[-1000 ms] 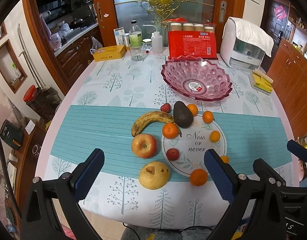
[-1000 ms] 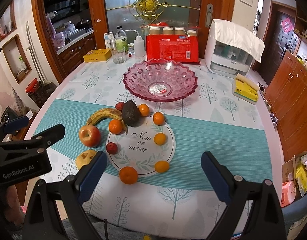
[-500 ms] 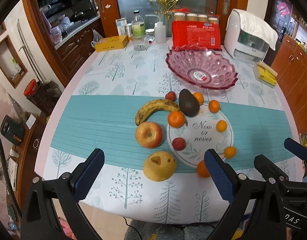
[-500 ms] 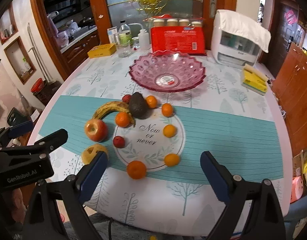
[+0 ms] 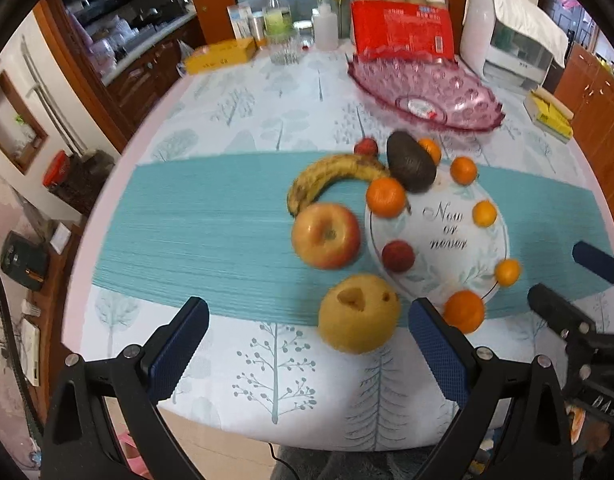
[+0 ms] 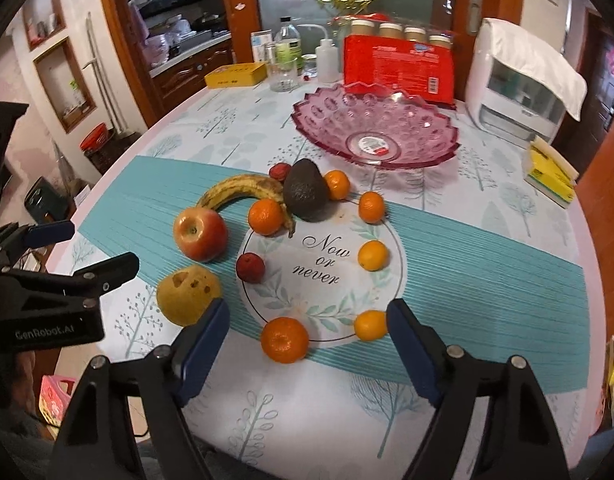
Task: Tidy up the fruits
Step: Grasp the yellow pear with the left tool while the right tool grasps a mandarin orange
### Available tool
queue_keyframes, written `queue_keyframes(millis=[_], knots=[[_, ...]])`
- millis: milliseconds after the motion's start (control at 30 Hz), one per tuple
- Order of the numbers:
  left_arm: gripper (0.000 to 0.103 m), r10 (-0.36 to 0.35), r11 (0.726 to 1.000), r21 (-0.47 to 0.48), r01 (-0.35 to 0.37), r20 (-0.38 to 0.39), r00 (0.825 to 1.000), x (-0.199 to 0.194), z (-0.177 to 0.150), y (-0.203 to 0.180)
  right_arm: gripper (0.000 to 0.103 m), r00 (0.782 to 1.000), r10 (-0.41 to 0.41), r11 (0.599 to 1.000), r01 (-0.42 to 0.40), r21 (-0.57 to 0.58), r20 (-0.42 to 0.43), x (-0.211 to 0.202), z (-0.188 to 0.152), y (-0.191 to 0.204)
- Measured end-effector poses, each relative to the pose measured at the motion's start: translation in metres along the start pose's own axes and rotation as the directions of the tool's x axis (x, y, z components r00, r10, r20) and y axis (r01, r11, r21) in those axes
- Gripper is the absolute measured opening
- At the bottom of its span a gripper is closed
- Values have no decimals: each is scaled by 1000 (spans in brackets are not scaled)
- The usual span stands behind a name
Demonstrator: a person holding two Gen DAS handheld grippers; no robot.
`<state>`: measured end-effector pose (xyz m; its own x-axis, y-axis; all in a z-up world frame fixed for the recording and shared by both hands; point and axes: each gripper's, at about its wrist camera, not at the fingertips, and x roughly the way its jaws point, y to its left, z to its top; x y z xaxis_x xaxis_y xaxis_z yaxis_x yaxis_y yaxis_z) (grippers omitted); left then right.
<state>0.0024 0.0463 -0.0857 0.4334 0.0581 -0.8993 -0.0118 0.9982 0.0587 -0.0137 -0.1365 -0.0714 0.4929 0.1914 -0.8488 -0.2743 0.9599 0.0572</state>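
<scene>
Fruits lie on the table around a round "Now or never" mat: a yellow pear, a red apple, a banana, an avocado, two small red fruits and several oranges. An empty pink glass bowl stands behind them. My left gripper is open, its jaws just in front of the pear. My right gripper is open, with a large orange between its jaws.
At the table's back stand a red package with jars, a white appliance, bottles and a glass, and a yellow box. Yellow sponges lie at the right edge. Wooden cabinets surround the table.
Both grippers have moved forward and down toward the fruits. The pear now lies close to the left gripper's jaws, the large orange close to the right's. Both stayed open.
</scene>
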Motion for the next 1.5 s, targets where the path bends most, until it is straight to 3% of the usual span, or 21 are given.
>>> queue_keyframes(millis=[167, 333, 500, 833, 967, 1200, 1300, 1367, 1500], knots=[[99, -47, 999, -12, 46, -61, 997, 35, -11, 13, 81, 999, 40, 997, -39, -59, 8, 22, -11, -2], [99, -131, 991, -26, 128, -120, 984, 59, -17, 13, 80, 995, 87, 991, -91, -95, -39, 47, -24, 3], [99, -197, 980, -23, 196, -159, 968, 75, -19, 1, 70, 989, 126, 988, -131, -76, -71, 64, -33, 8], [99, -259, 965, -81, 248, -190, 947, 105, -15, -7, 65, 990, 106, 990, -114, -87, -88, 85, -38, 12], [99, -242, 970, -77, 231, -185, 953, 111, -13, -8, 58, 990, 104, 987, -114, -113, -92, 94, -39, 17], [90, -222, 974, -77, 211, -171, 960, 119, -17, -15, 47, 988, 102, 984, -117, -134, -114, 104, -44, 20], [83, -215, 976, -69, 207, -151, 965, 117, -19, -17, 47, 988, 110, 983, -125, -133, -110, 104, -45, 19], [72, -227, 973, -68, 219, -126, 966, 115, -21, -21, 47, 988, 110, 982, -125, -142, -109, 104, -46, 19], [70, -214, 976, -69, 208, -107, 971, 112, -25, -24, 46, 987, 116, 980, -132, -149, -108, 104, -45, 19]])
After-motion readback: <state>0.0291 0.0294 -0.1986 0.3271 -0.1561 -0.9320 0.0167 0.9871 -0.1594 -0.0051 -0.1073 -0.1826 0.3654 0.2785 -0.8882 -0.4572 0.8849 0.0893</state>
